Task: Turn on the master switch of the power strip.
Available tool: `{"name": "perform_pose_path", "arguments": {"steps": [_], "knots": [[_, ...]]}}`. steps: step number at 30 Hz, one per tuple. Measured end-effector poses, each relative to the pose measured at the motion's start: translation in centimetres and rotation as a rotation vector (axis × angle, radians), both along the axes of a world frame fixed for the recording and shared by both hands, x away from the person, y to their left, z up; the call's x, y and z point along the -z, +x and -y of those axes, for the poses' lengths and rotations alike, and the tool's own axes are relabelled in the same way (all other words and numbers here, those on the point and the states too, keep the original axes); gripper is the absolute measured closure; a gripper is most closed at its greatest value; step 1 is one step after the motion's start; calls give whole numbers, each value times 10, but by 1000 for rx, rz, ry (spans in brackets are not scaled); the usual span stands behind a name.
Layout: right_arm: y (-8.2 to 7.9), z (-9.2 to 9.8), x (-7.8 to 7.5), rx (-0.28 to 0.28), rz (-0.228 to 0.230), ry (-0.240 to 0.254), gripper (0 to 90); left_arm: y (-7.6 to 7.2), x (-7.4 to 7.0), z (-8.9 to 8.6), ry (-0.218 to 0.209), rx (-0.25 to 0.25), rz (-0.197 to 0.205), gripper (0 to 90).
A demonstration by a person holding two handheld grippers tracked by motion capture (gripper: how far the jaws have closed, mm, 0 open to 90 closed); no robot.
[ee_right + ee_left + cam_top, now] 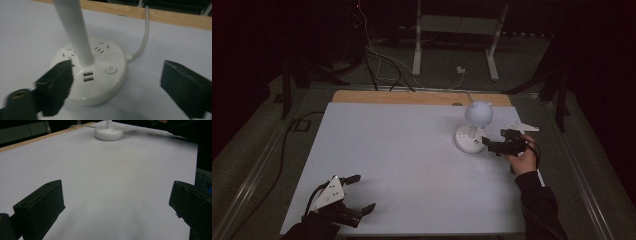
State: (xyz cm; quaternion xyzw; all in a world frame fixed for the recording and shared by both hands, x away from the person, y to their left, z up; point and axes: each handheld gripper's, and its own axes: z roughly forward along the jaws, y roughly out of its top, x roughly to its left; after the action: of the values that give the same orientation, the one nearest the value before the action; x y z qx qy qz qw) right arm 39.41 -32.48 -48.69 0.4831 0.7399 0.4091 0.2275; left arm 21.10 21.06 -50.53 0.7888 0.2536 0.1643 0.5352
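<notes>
Lying white and nearly bare, the table (402, 160). Standing toward its far right corner, the desk lamp (473, 131), cord trailing off the far edge. Hovering just right of the lamp with jaws spread, the right gripper (494, 144), probably reaching for the power button (111, 69). Resting spread apart, well away near-left of the lamp, the left gripper (360, 193), seemingly idle.

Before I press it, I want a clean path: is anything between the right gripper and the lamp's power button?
Nothing visible. The right gripper is open beside the lamp base, and the power button lies uncovered on top, right of the stem.
</notes>
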Motion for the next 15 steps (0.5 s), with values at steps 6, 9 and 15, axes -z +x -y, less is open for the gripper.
{"name": "perform_pose_path", "arguments": {"steps": [6, 9, 15], "knots": [[1, 1, 2, 53, -28, 6, 332, 0, 0, 0, 1, 0, 0, 3], [2, 2, 1, 77, -32, 1, 442, 0, 0, 0, 2, 1, -1, 2], [1, 3, -2, 101, -38, 19, 647, 0, 0, 0, 3, 0, 0, 2]]}}
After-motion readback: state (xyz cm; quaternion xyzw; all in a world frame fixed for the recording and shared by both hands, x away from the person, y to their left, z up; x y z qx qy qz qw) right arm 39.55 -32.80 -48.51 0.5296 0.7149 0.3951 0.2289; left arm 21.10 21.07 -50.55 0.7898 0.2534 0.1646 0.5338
